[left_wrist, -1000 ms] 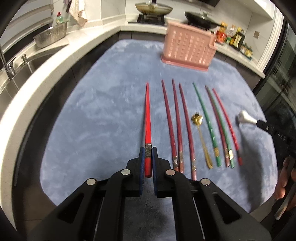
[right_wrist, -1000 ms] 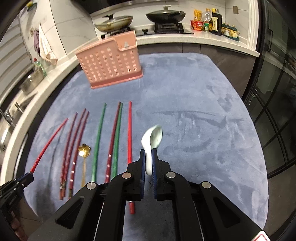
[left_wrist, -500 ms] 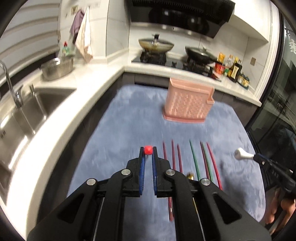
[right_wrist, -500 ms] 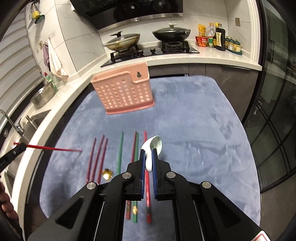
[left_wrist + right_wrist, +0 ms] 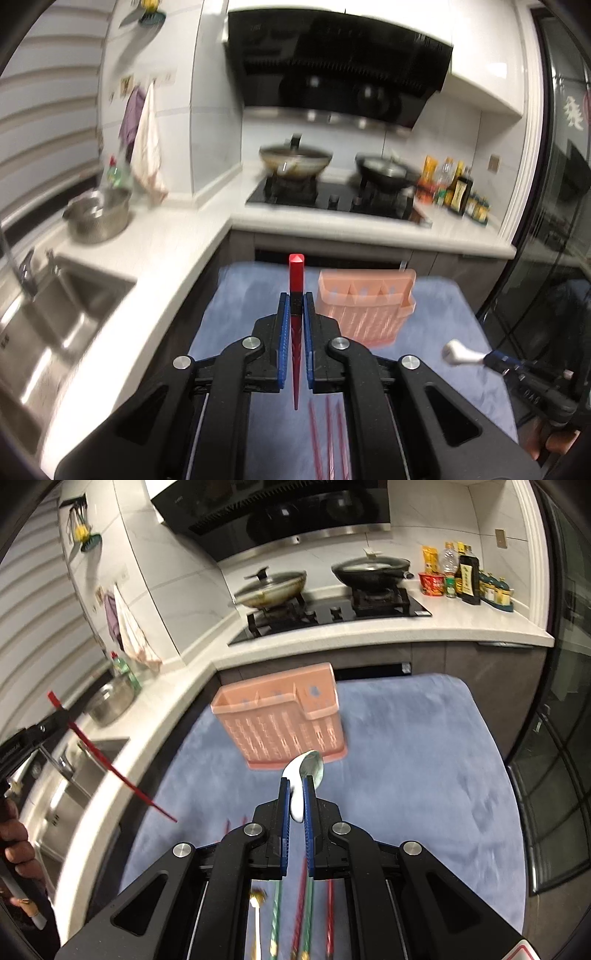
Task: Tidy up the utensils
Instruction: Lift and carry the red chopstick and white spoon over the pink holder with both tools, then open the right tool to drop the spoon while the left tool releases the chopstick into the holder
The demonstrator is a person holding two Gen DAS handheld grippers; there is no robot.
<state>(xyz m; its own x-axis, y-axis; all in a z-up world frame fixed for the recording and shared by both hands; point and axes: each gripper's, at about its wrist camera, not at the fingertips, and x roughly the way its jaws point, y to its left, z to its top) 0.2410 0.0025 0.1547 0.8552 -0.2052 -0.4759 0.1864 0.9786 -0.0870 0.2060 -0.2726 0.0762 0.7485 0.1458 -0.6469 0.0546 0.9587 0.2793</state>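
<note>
Left wrist view. The left gripper (image 5: 295, 306) is clamped on a slender red lacquered chopstick (image 5: 295, 273), whose blunt end rises above the fingertips while its pointed end hangs below, between the black arms. Just right of the fingertips and beyond them stands the pink perforated plastic utensil basket (image 5: 364, 308) on the blue-grey plush mat (image 5: 240, 314) that covers the bench. Dark red chopsticks (image 5: 328, 435) lie on the mat beneath the gripper. To the far right, the right gripper (image 5: 491, 360) carries a white ceramic spoon (image 5: 460, 355).

Right wrist view. The right gripper (image 5: 296, 794) is closed on the spoon's (image 5: 304, 775) handle, bowl forward, in front of the basket (image 5: 284, 720). Green, red and dark red chopsticks (image 5: 306, 904) and a small gold spoon (image 5: 257, 904) lie below it. At far left, the left gripper (image 5: 59, 716) holds the red chopstick (image 5: 110, 770) slanting downward.
</note>
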